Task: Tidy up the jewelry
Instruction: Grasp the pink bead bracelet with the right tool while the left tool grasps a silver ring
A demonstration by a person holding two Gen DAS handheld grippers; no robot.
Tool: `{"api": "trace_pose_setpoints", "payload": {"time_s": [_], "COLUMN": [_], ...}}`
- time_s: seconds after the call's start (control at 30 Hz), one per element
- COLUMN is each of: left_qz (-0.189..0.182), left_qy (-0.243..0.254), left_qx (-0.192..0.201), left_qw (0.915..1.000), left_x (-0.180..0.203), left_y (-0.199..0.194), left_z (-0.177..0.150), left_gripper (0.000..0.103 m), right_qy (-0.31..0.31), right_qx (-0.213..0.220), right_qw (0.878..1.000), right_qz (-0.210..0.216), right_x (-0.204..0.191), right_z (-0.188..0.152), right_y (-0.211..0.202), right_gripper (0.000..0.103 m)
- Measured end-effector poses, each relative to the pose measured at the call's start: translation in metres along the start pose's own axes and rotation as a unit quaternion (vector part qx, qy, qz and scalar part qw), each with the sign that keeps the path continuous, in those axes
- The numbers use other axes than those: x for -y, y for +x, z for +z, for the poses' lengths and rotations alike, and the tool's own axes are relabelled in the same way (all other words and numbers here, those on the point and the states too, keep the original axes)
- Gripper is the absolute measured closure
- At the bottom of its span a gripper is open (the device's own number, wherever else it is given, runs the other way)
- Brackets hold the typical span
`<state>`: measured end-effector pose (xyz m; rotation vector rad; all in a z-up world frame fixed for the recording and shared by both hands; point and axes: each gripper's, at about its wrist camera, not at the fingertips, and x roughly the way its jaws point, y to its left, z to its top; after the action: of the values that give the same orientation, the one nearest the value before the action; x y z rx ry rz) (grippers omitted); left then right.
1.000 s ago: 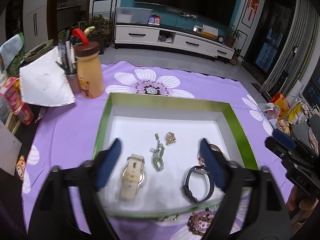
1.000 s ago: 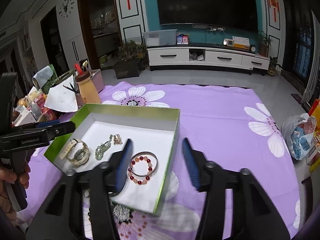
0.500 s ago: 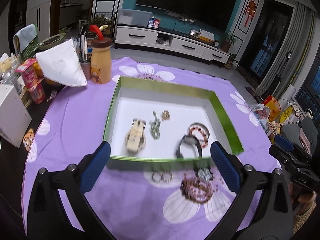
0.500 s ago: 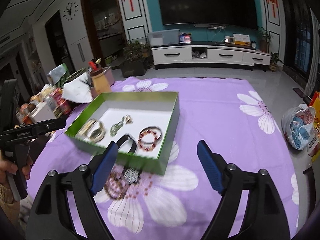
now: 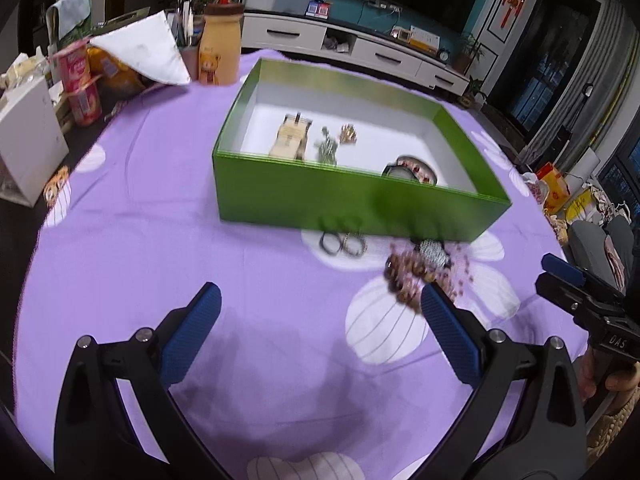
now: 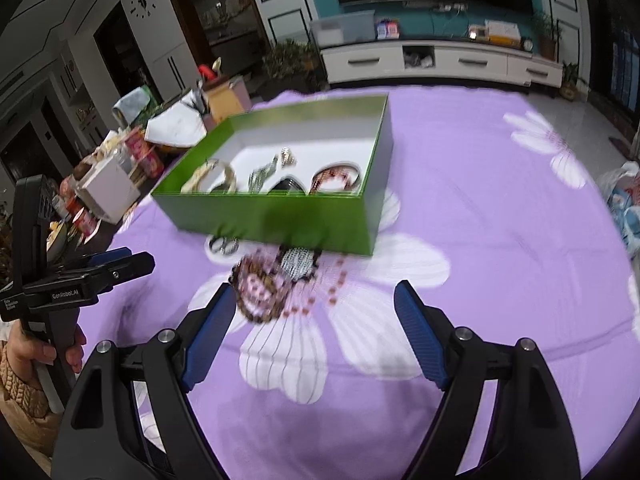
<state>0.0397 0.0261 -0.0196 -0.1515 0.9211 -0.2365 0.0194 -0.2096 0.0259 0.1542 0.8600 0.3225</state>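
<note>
Purple cloth with white flower prints (image 5: 200, 240) covers the tabletop in both views. On it, in the upper middle of each frame, stands a green cardboard box with a white inside (image 5: 352, 204) (image 6: 276, 216). Inside the box lie a cream-coloured wristwatch (image 5: 291, 140), a small green chain piece (image 5: 327, 148), a little gold ornament (image 5: 348, 134), a dark watch (image 5: 394, 170) and a red bead bracelet (image 6: 336, 176).

Just in front of the box, on the cloth, lie two small dark rings side by side (image 5: 342, 243), and to the right of them a heap of brown and pink bead strings with a sparkling silver piece on it (image 5: 420, 268) (image 6: 276, 284). The pictures are blurred here, so I cannot tell the single pieces.

The left claw (image 5: 320, 320) is at the bottom of its frame with the blue pads wide apart and nothing between them. The right claw (image 6: 314, 312) is also spread and empty; its left pad is just beside the bead heap.

In the upper left stand a tan bottle with a brown cap (image 5: 220, 48) and snack packets (image 5: 80, 84).
</note>
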Motion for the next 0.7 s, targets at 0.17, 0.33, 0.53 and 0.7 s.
{"api": "trace_pose_setpoints", "payload": {"time_s": [0.17, 0.33, 0.53, 0.7], "left_qz": [0.006, 0.005, 0.001, -0.002], "left_qy": [0.0, 0.004, 0.004, 0.005], "left_qx": [-0.008, -0.011, -0.013, -0.017], "left_qw": [0.9999, 0.9999, 0.9999, 0.9998], "left_x": [-0.002, -0.003, -0.003, -0.003], "left_y": [0.007, 0.012, 0.018, 0.023], "left_z": [-0.011, -0.012, -0.013, -0.012], "left_gripper": [0.002, 0.002, 0.002, 0.002], "right_qy": [0.006, 0.008, 0.015, 0.01], "right_qx": [-0.03, -0.05, -0.055, -0.067], "right_qw": [0.999, 0.998, 0.998, 0.997], "right_qz": [0.017, 0.023, 0.028, 0.025], "right_x": [-0.005, -0.009, -0.01, -0.019], "right_z": [-0.011, -0.011, -0.003, 0.004], "right_y": [0.022, 0.042, 0.056, 0.073], "right_gripper": [0.038, 0.056, 0.069, 0.072]}}
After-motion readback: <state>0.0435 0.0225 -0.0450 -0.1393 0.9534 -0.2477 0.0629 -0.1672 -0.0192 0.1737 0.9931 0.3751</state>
